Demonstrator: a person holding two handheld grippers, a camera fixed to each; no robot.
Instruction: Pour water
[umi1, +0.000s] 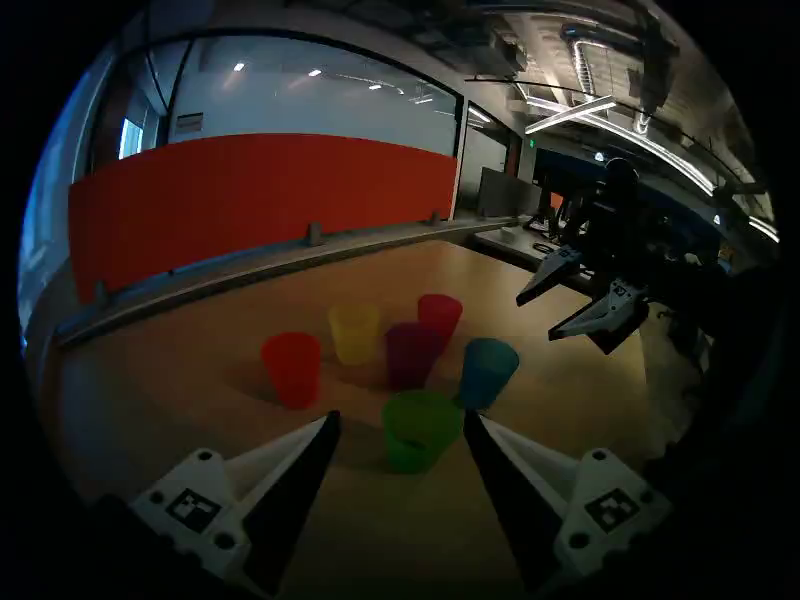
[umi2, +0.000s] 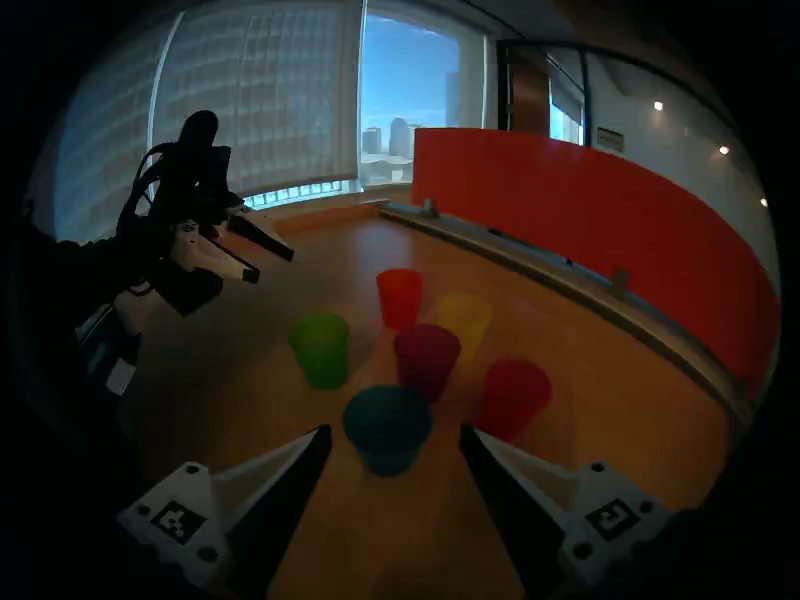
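1. Left gripper (umi1: 400, 415), lower centre of left gripper view: fingers spread, grasping nothing; green cup (umi1: 420, 432) framed between them.
2. Right gripper (umi2: 393, 430), lower centre of right gripper view: likewise released, empty; blue cup (umi2: 388, 440) framed between its fingers.
3. Red cup (umi1: 292, 368), yellow cup (umi1: 354, 333), purple cup (umi1: 412, 355) and pink cup (umi1: 439, 316) stand upright mid-frame on the table (umi1: 180, 390), clustered with the other two.
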